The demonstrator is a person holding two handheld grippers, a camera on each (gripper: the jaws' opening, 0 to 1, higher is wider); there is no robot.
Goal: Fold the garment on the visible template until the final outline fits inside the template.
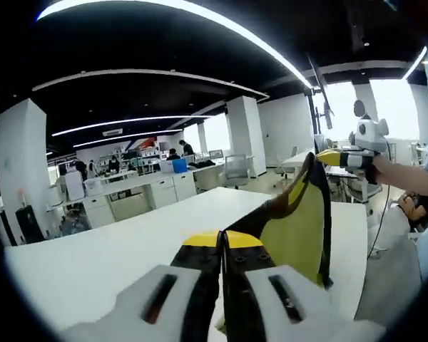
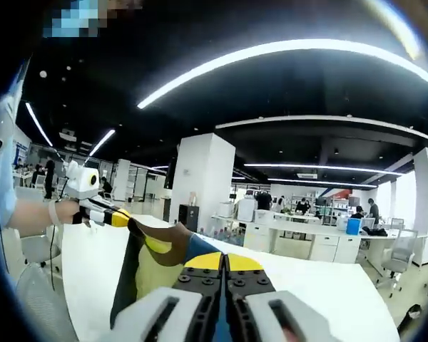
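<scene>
Held aloft above the white worktop (image 1: 93, 263), stretched between the left tool (image 1: 222, 242) and right tool (image 2: 224, 262), both clamped on the yellow-and-black garment (image 1: 299, 221), with folding apparently not yet begun.

Your two views ride the jaws, close, facing each other — both share the garment (image 1: 299, 221) (image 2: 153, 274) over the table (image 1: 100, 263) (image 2: 328, 292).

Two grippers, the left gripper (image 1: 222, 242) and right gripper (image 2: 224, 262), are gripping one yellow-and-black garment (image 1: 299, 221) above one white table (image 1: 107, 256). Beyond the table, two white pillars (image 1: 246, 135) are standing, and several people are working at distant desks.
</scene>
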